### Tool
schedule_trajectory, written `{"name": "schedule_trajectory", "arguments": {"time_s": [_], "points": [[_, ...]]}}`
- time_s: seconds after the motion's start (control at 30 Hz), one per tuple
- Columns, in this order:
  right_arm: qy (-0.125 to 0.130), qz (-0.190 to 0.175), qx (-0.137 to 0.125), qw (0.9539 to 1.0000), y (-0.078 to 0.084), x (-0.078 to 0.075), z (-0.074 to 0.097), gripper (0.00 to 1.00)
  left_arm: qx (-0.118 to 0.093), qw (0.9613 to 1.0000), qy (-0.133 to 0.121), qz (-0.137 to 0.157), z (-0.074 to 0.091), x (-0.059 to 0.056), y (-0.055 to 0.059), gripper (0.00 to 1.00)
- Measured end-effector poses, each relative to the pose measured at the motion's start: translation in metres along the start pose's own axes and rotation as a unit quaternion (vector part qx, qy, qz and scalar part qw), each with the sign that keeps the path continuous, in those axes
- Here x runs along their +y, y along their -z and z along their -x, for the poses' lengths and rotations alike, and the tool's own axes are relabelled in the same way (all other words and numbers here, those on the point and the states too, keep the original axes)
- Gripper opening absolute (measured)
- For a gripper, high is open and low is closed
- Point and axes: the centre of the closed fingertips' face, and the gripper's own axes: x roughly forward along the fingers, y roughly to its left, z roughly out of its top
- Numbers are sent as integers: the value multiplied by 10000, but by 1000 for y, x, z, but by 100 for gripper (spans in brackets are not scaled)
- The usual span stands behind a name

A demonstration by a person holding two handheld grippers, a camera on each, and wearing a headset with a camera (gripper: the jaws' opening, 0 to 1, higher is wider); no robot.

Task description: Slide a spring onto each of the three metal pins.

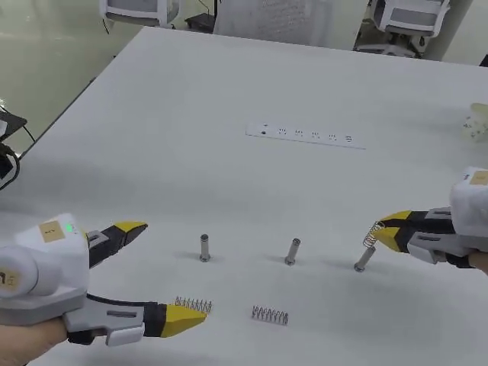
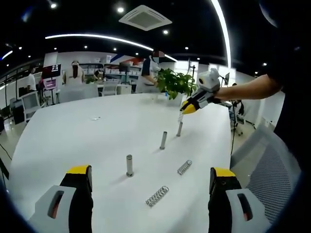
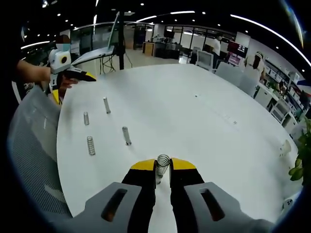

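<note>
Three short metal pins stand in a row on the white table: left pin (image 1: 204,248), middle pin (image 1: 292,252), right pin (image 1: 363,259). My right gripper (image 1: 383,229) is shut on a spring (image 1: 371,235), which hangs just above the right pin's top. In the right gripper view the spring (image 3: 163,162) sits pinched between the yellow tips. Two more springs lie flat in front of the pins: one (image 1: 193,305) beside my left gripper's lower fingertip, one (image 1: 270,314) further right. My left gripper (image 1: 171,271) stands open near the left pin, holding nothing.
A white power strip (image 1: 305,135) lies mid-table, beyond the pins. Office chairs (image 1: 141,11) stand past the far edge. A potted plant (image 2: 175,82) is on the table behind the right gripper. The table's near edge runs close under both hands.
</note>
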Motion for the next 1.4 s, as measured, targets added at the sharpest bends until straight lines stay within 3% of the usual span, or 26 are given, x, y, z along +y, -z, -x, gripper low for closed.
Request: {"name": "schedule_trajectory", "arguments": {"time_s": [0.4,0.83,1.4], "points": [[-20,116,34,9999,-2,2,2,8,11,10000,-1,26,-1,0,3,98],[-22,90,112,9999,7,3,3,8,42,10000,3,39,0,-2,6,97],[-128,-50,431,9990,36,9,-17,8,95,9999,-53,85,4,0,11,96]]}}
